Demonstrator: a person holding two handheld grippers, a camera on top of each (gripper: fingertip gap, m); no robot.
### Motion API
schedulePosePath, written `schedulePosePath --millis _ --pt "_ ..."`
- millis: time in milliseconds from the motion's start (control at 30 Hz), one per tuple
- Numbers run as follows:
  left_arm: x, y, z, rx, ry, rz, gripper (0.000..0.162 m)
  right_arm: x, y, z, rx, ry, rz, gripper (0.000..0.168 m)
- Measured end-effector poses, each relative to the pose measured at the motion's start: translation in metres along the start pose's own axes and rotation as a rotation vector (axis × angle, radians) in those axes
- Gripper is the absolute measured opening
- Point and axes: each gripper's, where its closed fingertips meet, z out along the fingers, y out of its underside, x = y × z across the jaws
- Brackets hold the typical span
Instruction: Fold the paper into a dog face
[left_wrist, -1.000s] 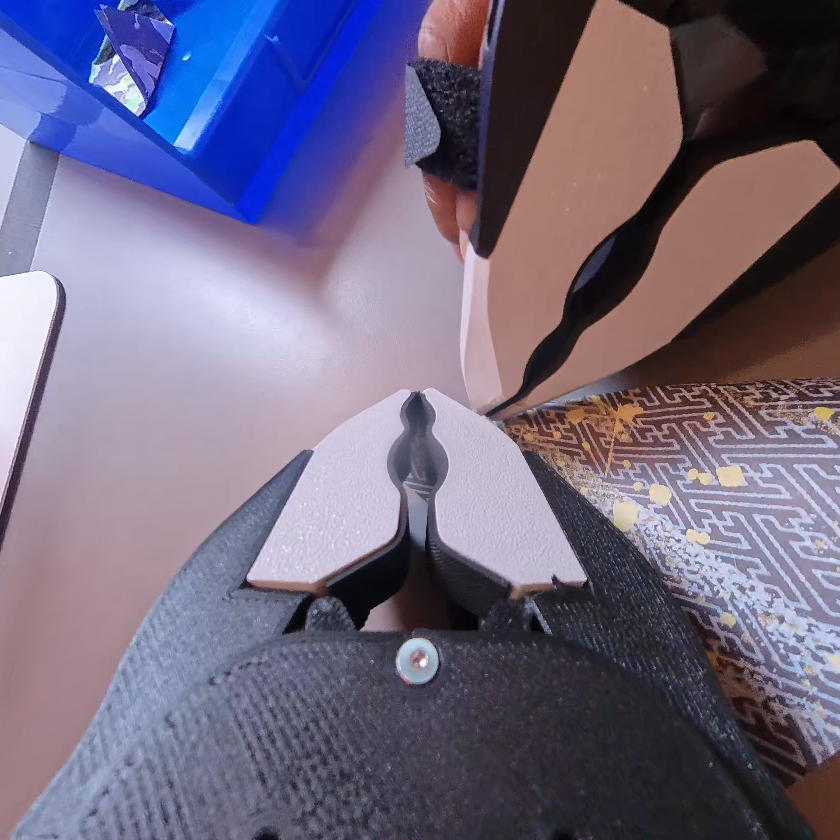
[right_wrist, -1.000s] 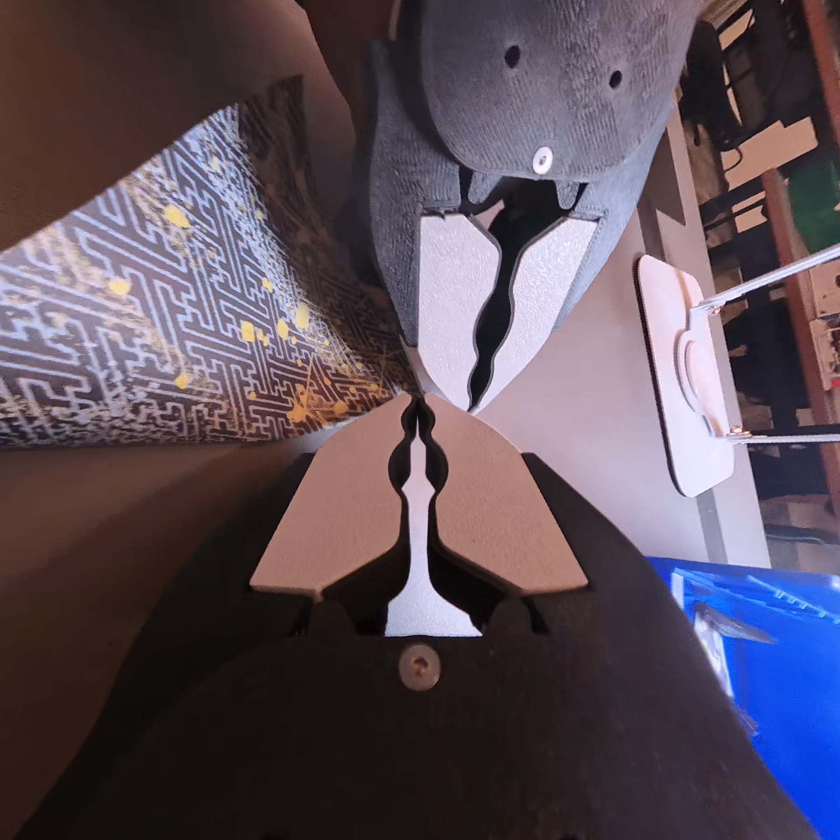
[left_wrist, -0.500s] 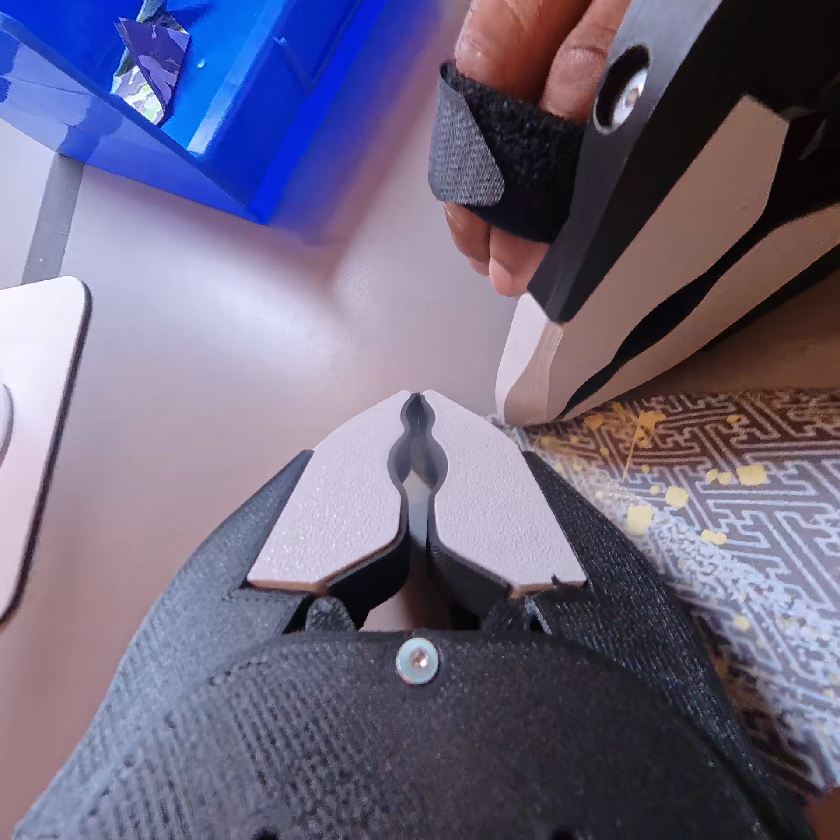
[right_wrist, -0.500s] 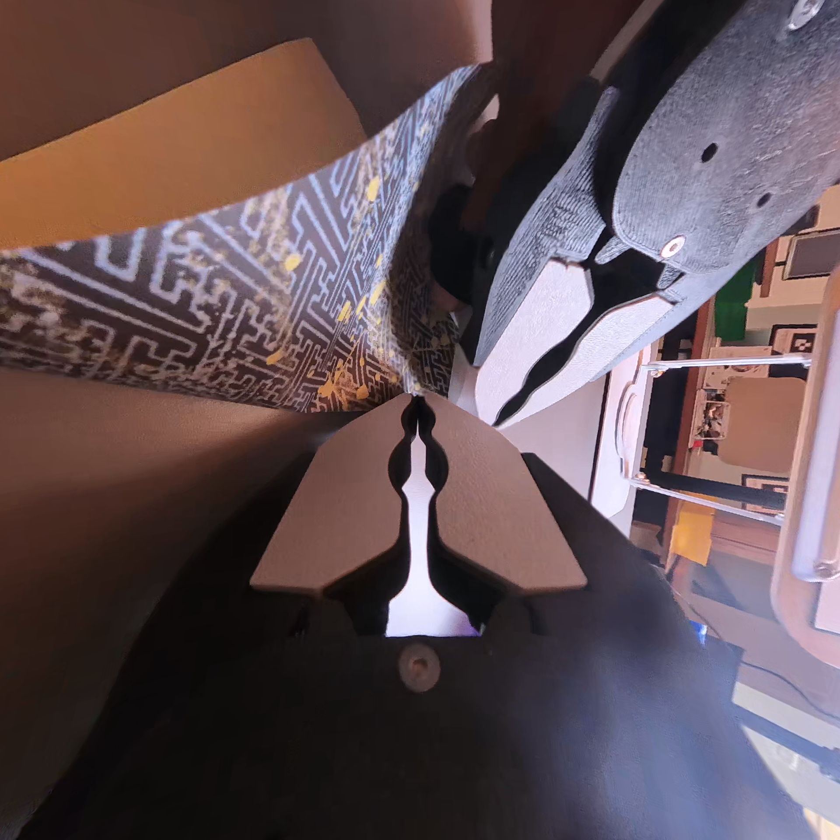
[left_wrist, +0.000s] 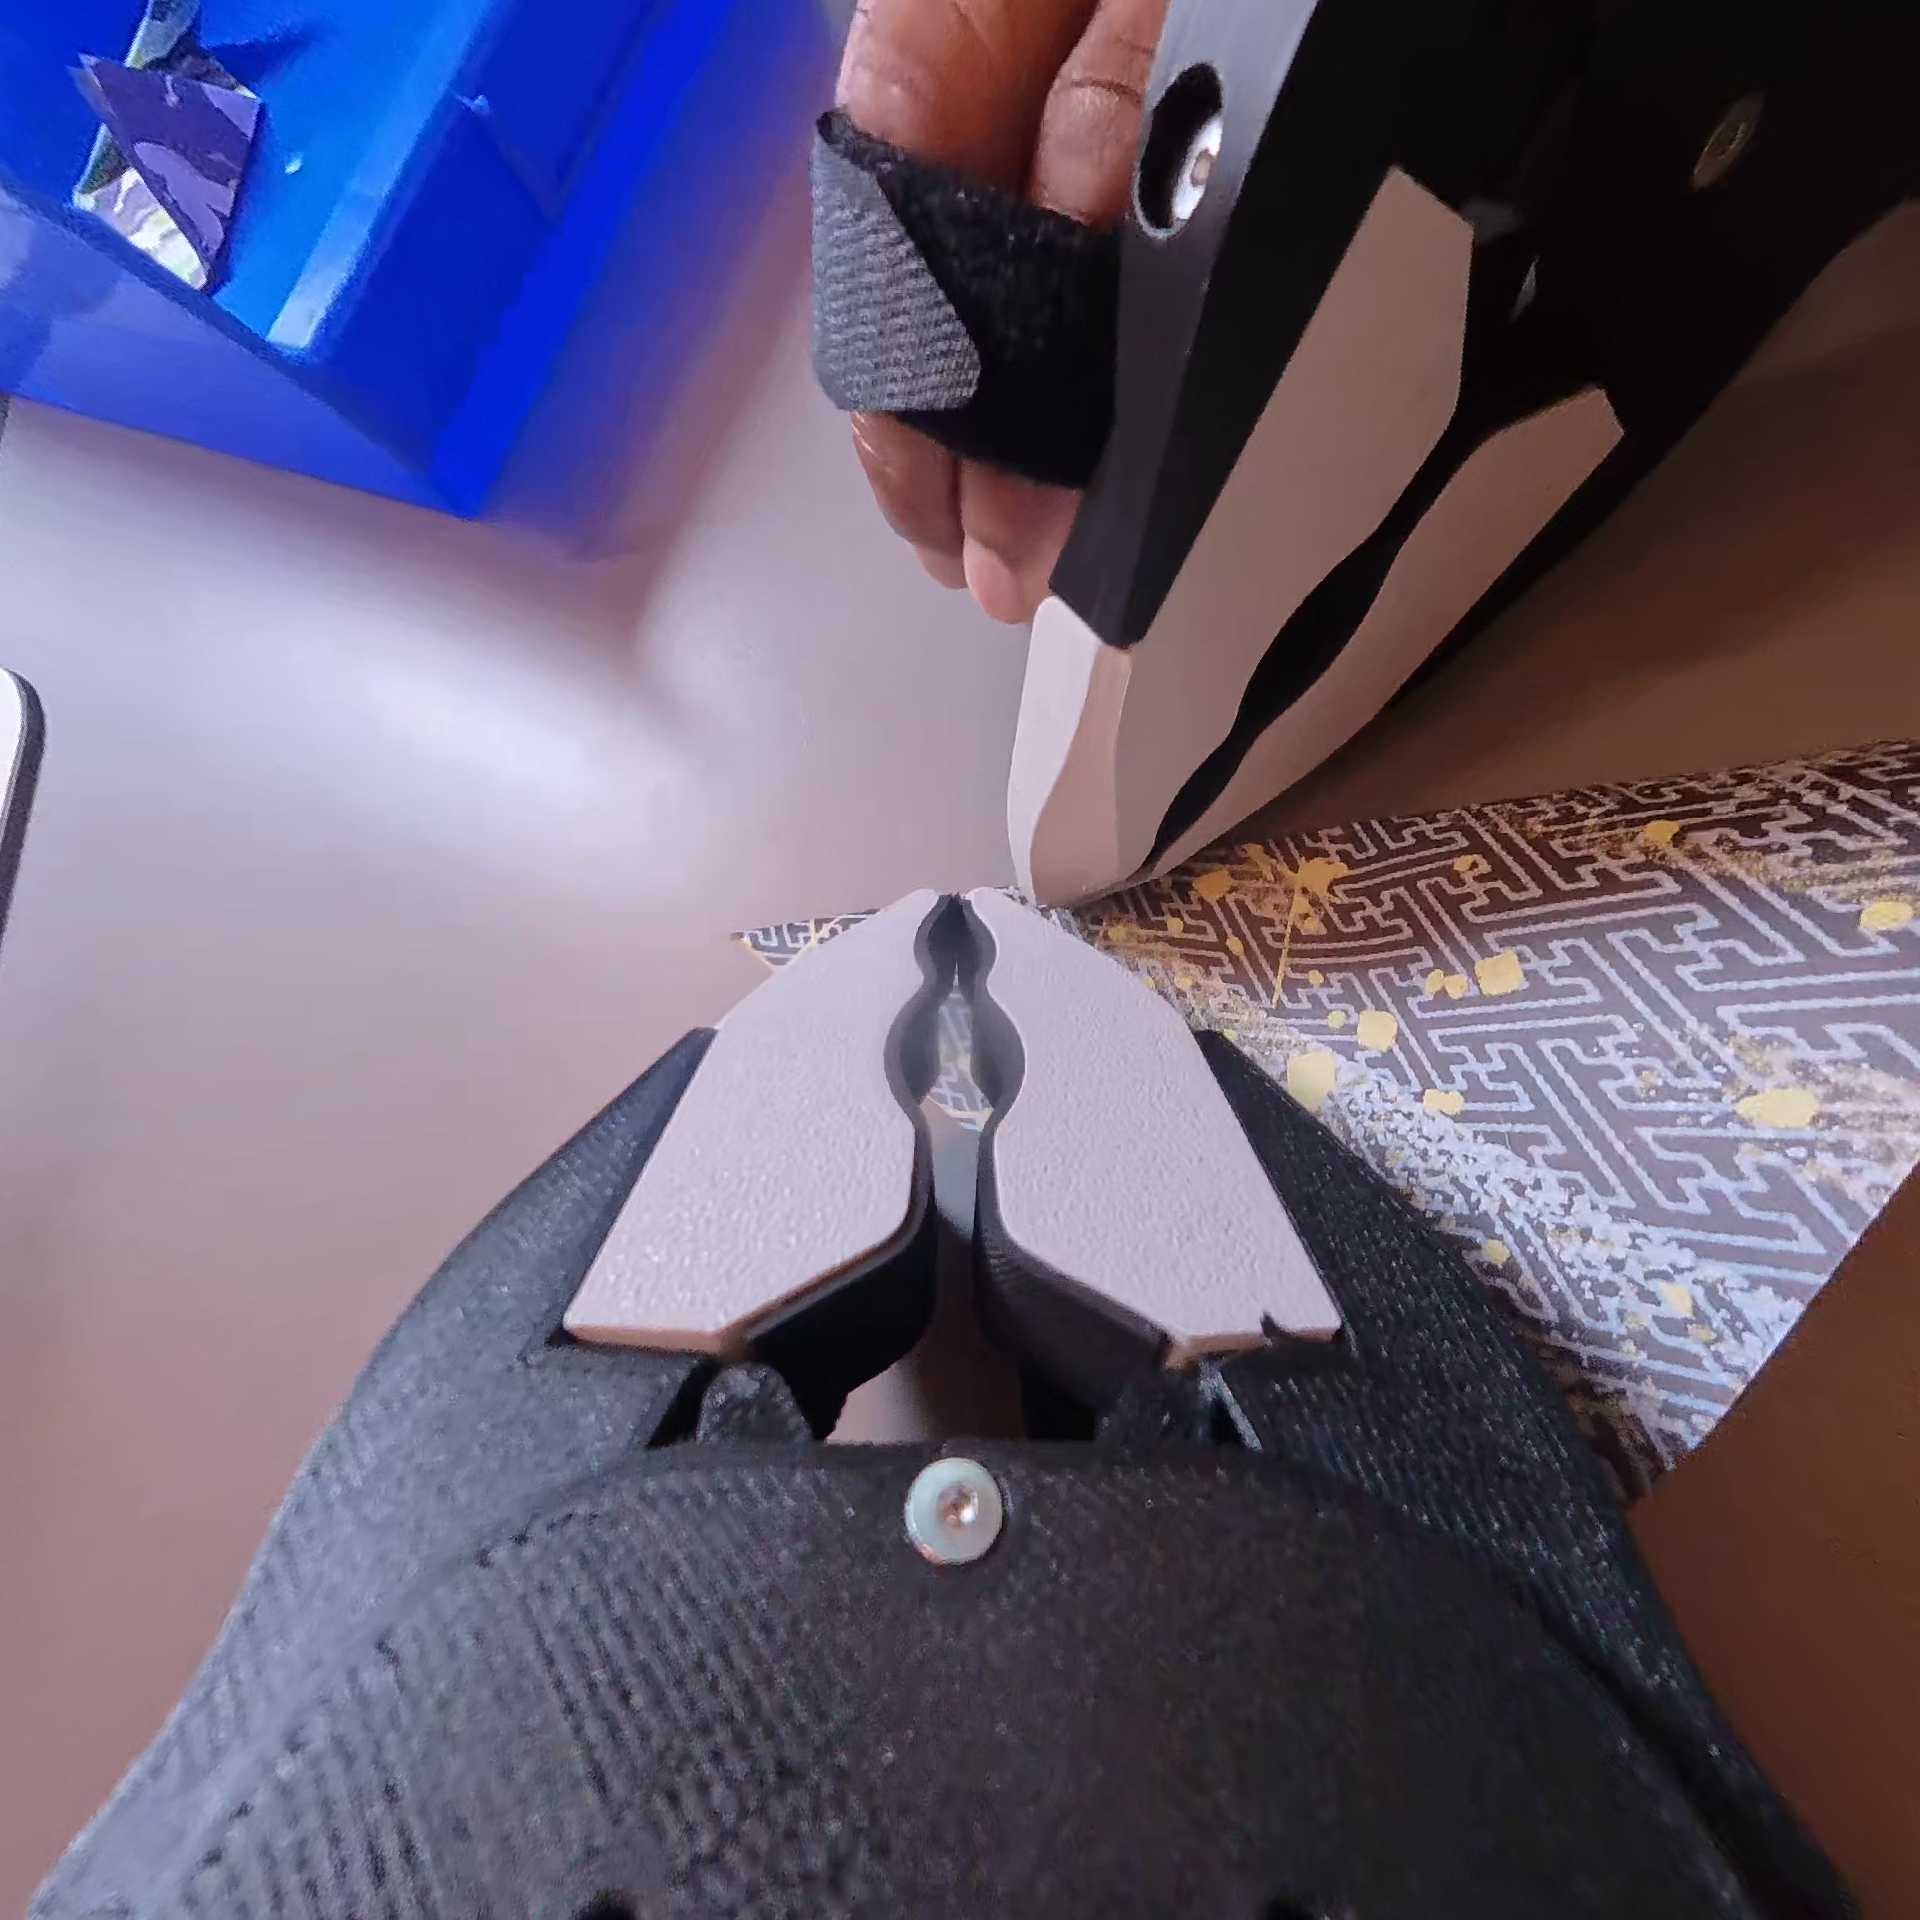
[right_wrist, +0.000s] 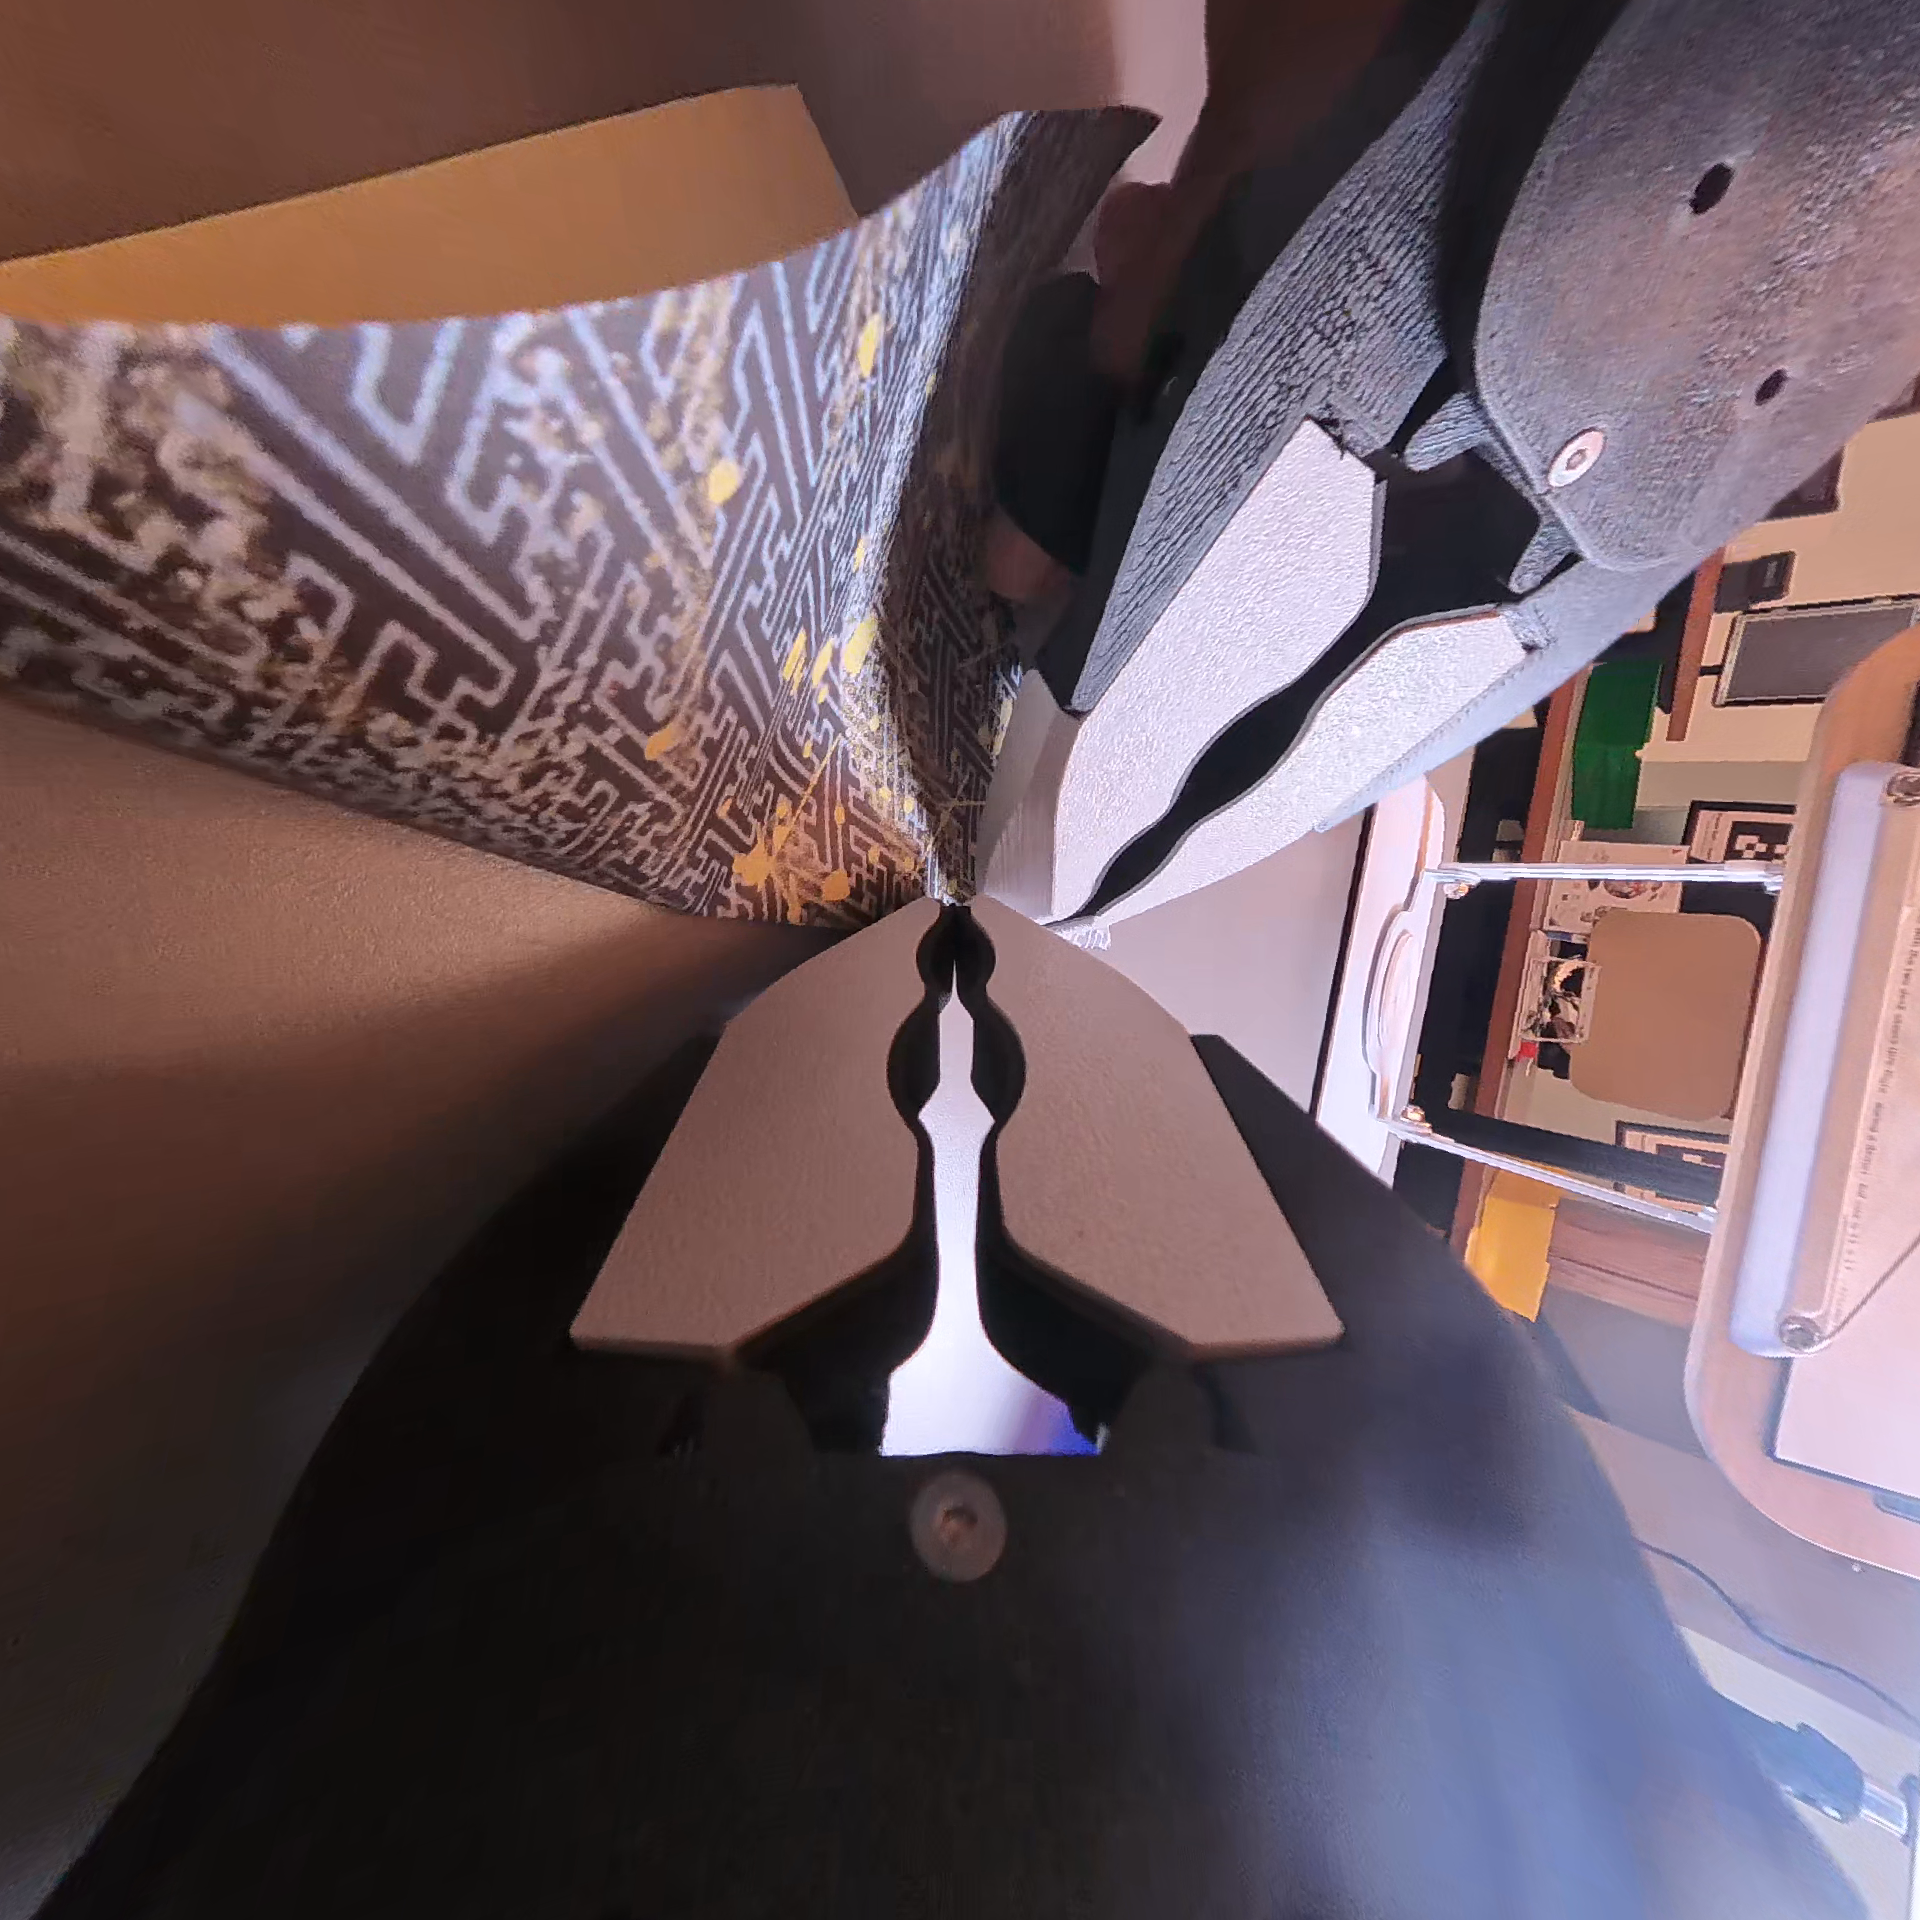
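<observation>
At the tip of the left gripper (left_wrist: 954, 902), jaws closed, pads meeting at the very front, with patterned paper (left_wrist: 1507, 1039) visible in the gap behind the tips and a small corner of it poking out to the left of them. The pads cover the contact itself, but the left gripper appears clamped on that corner. Right gripper (left_wrist: 1117, 873) comes in from upper right, its tips down on the paper's near corner just beside the left tips; a slim wavy gap runs between its pads, and the tips look closed. In the right wrist view the right gripper's (right_wrist: 953, 914) tips meet at the point of the paper (right_wrist: 520, 582), pinching it there; left gripper (right_wrist: 1075, 914) sits just to the right, tips almost touching.

Paper: dark brown, pale maze-like lines, gold speckles. From the left wrist view it lies on the table (left_wrist: 364, 831), spreading right. From the right wrist view it curves upward, plain yellow-tan underside showing along the top edge.

A person's fingers (left_wrist: 966, 499) under a black strap (left_wrist: 935, 312) grip the right tool.

Blue bin (left_wrist: 343, 260) at far upper left, well apart, holding a shiny blue-purple folded scrap (left_wrist: 166, 197)
</observation>
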Motion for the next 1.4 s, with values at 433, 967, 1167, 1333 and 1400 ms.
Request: schedulePosePath --millis 433,967,1167,1333,1400 --pt "0.0 0.001 0.0 -0.057 -0.096 0.017 0.0 -0.018 -0.012 -0.017 0.01 -0.011 -0.098 0.0" --pt "0.0 0.001 0.0 -0.065 -0.112 0.002 0.001 -0.006 -0.027 -0.037 0.092 0.029 -0.062 0.0" --pt "0.0 0.001 -0.001 -0.065 -0.112 -0.002 0.0 -0.018 -0.025 -0.015 0.077 -0.009 -0.118 0.0" --pt "0.0 0.001 -0.001 -0.061 -0.104 -0.015 0.0 -0.024 -0.03 -0.017 0.073 -0.012 -0.232 0.0" --pt "0.0 0.002 -0.001 -0.061 -0.107 -0.015 0.001 -0.027 -0.033 -0.019 0.081 -0.015 -0.274 0.0"
